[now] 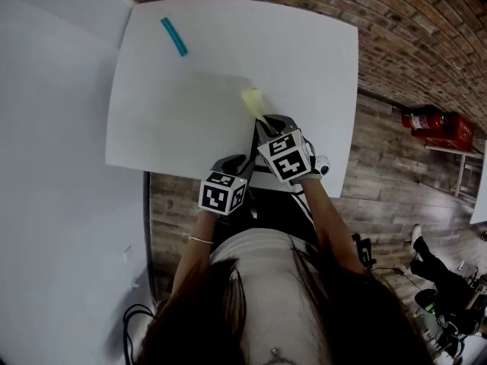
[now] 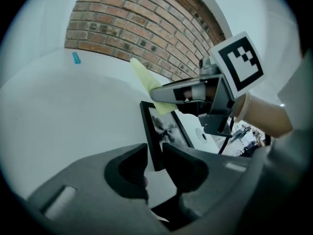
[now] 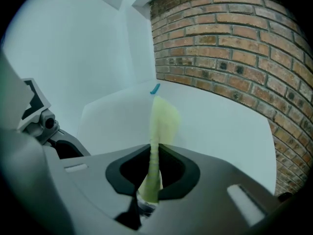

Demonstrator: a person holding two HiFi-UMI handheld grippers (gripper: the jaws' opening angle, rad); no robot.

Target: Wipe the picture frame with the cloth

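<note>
A black picture frame with a dark photo stands tilted over the near edge of the white table. My left gripper is shut on the frame's lower left edge, which fills the gap between the jaws. My right gripper is shut on a pale yellow cloth, whose free end sticks out ahead of the jaws. In the left gripper view the right gripper hovers just above the frame's top with the cloth. In the head view the cloth shows above both marker cubes, which hide most of the frame.
A teal stick lies at the table's far left. A brick wall runs behind the table and a white wall panel stands to the left. A red fire extinguisher sits on the wooden floor at the right.
</note>
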